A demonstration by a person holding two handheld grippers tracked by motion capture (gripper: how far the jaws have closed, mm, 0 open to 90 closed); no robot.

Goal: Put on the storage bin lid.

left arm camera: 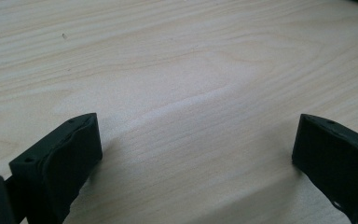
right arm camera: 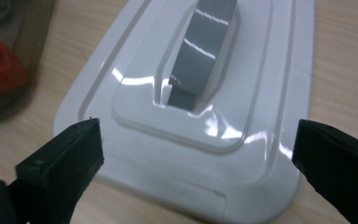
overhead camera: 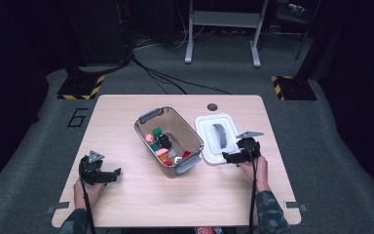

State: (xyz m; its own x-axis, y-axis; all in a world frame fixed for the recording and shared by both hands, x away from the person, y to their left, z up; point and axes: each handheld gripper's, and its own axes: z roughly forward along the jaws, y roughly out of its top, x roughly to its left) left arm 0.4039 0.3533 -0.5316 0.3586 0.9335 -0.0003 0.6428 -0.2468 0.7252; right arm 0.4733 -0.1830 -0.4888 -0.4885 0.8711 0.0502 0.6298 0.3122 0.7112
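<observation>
A clear plastic bin [overhead camera: 145, 130] with grey latches sits mid-table, holding several small coloured toys [overhead camera: 161, 146]. Its white lid [overhead camera: 209, 129] with a grey handle [overhead camera: 219, 135] lies flat to the bin's right. My right gripper [overhead camera: 230, 157] is open at the lid's near edge; in the right gripper view the lid [right arm camera: 140, 144] and its grey handle [right arm camera: 205, 46] lie between and beyond the spread jaws, which touch nothing. My left gripper [overhead camera: 116, 173] is open low over bare wood at the table's front left, and the table [left arm camera: 191, 84] lies under its jaws.
The light wooden table [overhead camera: 126, 204] has a round cable hole [overhead camera: 212, 107] near its far edge. Beyond it, grey floor carries cables, a white stand's legs [overhead camera: 221, 34] and black-yellow striped bases [overhead camera: 80, 87]. In the right gripper view the bin's corner [right arm camera: 9, 56] shows at left.
</observation>
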